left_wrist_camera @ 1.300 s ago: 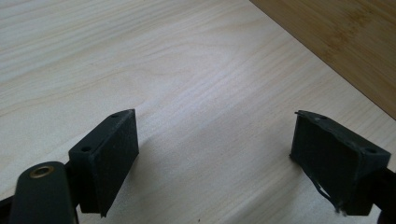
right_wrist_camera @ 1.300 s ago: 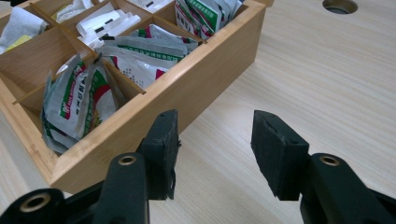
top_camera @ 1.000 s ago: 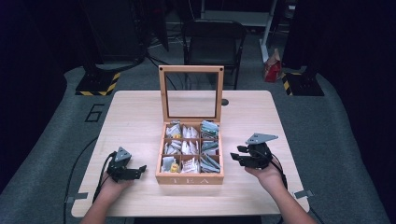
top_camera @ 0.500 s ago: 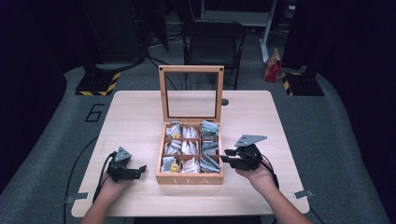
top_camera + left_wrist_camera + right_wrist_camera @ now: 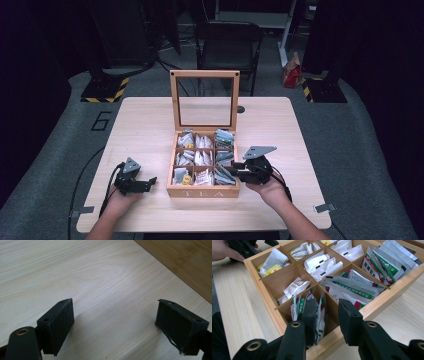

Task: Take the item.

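So there's a wooden tea box (image 5: 202, 191) sitting mid-table on a light wood table (image 5: 150, 125), glass-paned lid (image 5: 204, 98) propped upright at the back. The front panel literally says "TEA" in pale letters, that's the only writing I can read cleanly. Inside it's a nine-slot grid stuffed with tea sachets (image 5: 352, 288): white ones with black tabs in the middle slots, silvery ones with green and red bands along one side, one yellow-tagged bag in a corner. The print on the packets is too small to make out.

The right gripper (image 5: 238, 168) is at the box's near right corner, and its jaws have just been closing. In the right gripper view they dip into the corner slot holding green-and-white sachets (image 5: 297, 306); one pad sits right against a packet, but the gap is still visible, so nothing is pinched yet.

The left gripper (image 5: 148, 183) rests on the table left of the box, jaws spread wide with bare wood between them
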`<state>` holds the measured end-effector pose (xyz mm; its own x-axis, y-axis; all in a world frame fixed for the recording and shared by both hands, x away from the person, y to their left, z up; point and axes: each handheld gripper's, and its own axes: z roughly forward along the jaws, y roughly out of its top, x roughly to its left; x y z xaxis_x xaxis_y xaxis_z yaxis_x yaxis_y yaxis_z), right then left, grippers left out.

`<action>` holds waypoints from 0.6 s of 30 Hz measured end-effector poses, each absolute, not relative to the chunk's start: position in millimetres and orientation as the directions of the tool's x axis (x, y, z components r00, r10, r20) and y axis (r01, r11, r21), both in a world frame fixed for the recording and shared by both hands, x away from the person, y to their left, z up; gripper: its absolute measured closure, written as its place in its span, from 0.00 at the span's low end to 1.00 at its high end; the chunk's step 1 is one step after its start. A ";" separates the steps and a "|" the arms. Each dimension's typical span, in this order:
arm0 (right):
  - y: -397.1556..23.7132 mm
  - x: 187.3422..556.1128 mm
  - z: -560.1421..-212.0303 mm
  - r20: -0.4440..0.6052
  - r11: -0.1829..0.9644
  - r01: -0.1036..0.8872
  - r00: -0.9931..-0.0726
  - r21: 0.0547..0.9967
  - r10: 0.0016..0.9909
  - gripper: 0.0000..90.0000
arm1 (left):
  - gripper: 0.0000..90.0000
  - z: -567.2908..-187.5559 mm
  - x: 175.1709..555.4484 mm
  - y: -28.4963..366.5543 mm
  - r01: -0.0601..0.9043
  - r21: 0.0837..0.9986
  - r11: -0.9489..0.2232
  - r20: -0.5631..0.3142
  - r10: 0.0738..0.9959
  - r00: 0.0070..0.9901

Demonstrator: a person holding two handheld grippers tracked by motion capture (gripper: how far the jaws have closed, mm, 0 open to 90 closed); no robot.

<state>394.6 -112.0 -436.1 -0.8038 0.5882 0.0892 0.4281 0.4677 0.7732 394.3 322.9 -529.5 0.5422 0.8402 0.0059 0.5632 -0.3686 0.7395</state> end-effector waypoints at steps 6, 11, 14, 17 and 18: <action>-107.3 395.4 -437.6 0.102 0.462 0.441 -0.799 0.770 0.593 0.71 | 0.16 -529.5 394.3 322.9 0.564 0.739 -0.369 0.006 0.840 0.542; -106.4 396.4 -438.0 0.115 0.450 0.446 -0.798 0.774 0.592 0.68 | 0.16 -529.5 394.3 322.9 0.563 0.739 -0.369 0.006 0.840 0.542; -105.5 397.1 -438.3 0.114 0.456 0.442 -0.803 0.773 0.586 0.65 | 0.16 -529.5 394.3 322.9 0.563 0.739 -0.369 0.006 0.840 0.542; -102.7 396.4 -439.7 0.101 0.479 0.433 -0.813 0.763 0.574 0.66 | 0.16 -529.4 394.3 322.9 0.564 0.739 -0.369 0.006 0.840 0.542; -102.7 396.4 -439.7 0.101 0.479 0.433 -0.813 0.763 0.574 0.66 | 0.16 -529.4 394.3 322.9 0.564 0.739 -0.369 0.006 0.840 0.542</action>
